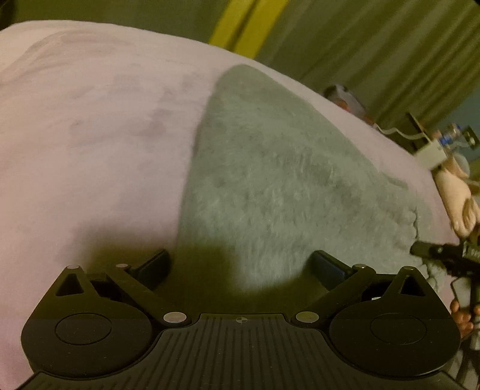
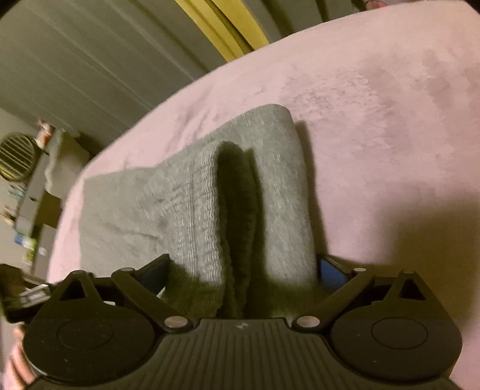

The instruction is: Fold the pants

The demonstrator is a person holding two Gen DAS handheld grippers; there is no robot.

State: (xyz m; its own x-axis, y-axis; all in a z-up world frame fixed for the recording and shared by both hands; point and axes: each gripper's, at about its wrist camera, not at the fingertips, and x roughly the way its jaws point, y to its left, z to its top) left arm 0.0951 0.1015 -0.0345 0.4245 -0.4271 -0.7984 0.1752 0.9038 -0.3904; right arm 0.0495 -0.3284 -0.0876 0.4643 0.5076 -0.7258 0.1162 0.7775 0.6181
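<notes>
Grey fleece pants (image 1: 270, 180) lie flat on a pink bed cover (image 1: 90, 135). My left gripper (image 1: 241, 264) hovers over their near edge, its jaws spread wide with nothing between them. In the right wrist view the pants (image 2: 270, 186) are bunched into a fold with a ribbed band (image 2: 198, 216) on the left layer. This fold runs between the wide-spread fingers of my right gripper (image 2: 244, 270), and the pads do not pinch it. The right gripper (image 1: 435, 255) also shows at the right edge of the left wrist view.
Grey-green curtains (image 1: 375, 45) with a yellow strip (image 1: 240, 27) hang behind the bed. A pale plush toy (image 1: 456, 195) and clutter sit past the bed's right edge. A round fan (image 2: 15, 156) and boxes stand on the left side. A hand (image 2: 15, 360) shows at the lower left.
</notes>
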